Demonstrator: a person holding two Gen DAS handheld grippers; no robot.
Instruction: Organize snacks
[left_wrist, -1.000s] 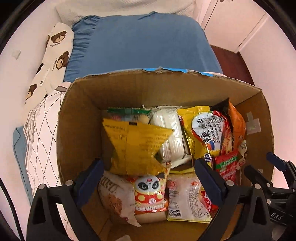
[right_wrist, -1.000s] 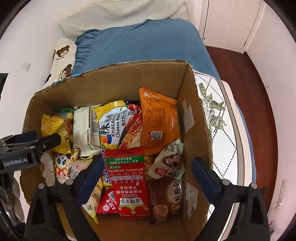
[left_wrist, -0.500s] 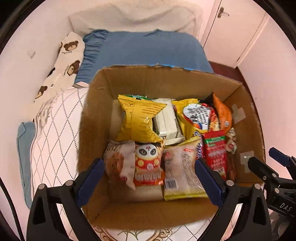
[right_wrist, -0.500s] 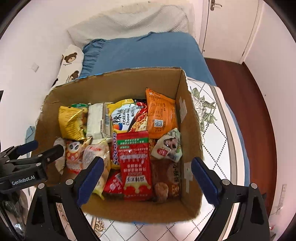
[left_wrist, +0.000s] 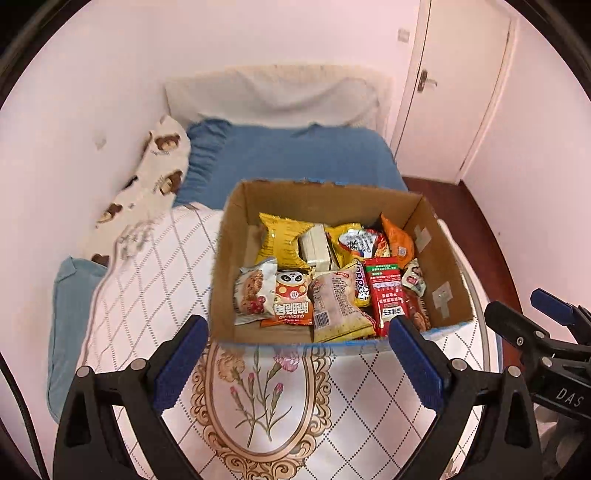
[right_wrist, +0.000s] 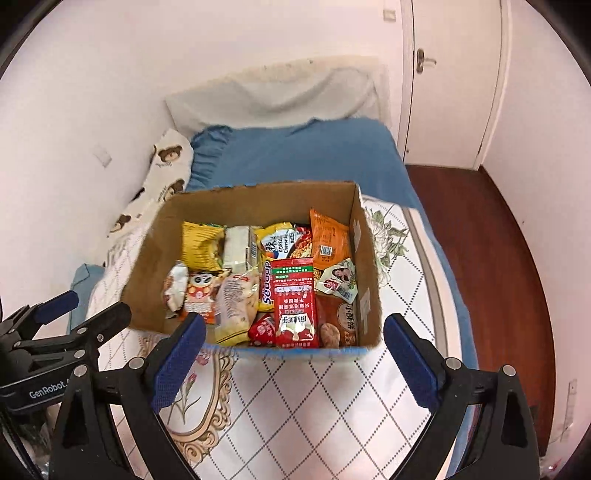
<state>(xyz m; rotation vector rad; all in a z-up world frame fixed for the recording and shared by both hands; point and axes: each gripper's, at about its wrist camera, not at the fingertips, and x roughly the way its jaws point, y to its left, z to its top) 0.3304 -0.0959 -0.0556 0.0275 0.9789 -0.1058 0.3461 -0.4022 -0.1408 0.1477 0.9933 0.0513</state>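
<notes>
1. Cardboard box (left_wrist: 439, 258) of snack packets sits on the bed (left_wrist: 147, 280), ahead of both grippers.
2. Left gripper (left_wrist: 295, 350) and right gripper (right_wrist: 293, 350): jaws apart, empty, near the box's front wall.
3. Red packet (right_wrist: 294, 302) lies lengthwise toward the jaws; right is nearer.

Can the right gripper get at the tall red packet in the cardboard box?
Probably yes: the right gripper is open and empty, the cardboard box has no lid, and the tall red packet lies on top.

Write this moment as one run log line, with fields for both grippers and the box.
left gripper: open, empty | right gripper: open, empty | cardboard box: on bed, full of snack packets | both grippers: outside box, near side
</notes>
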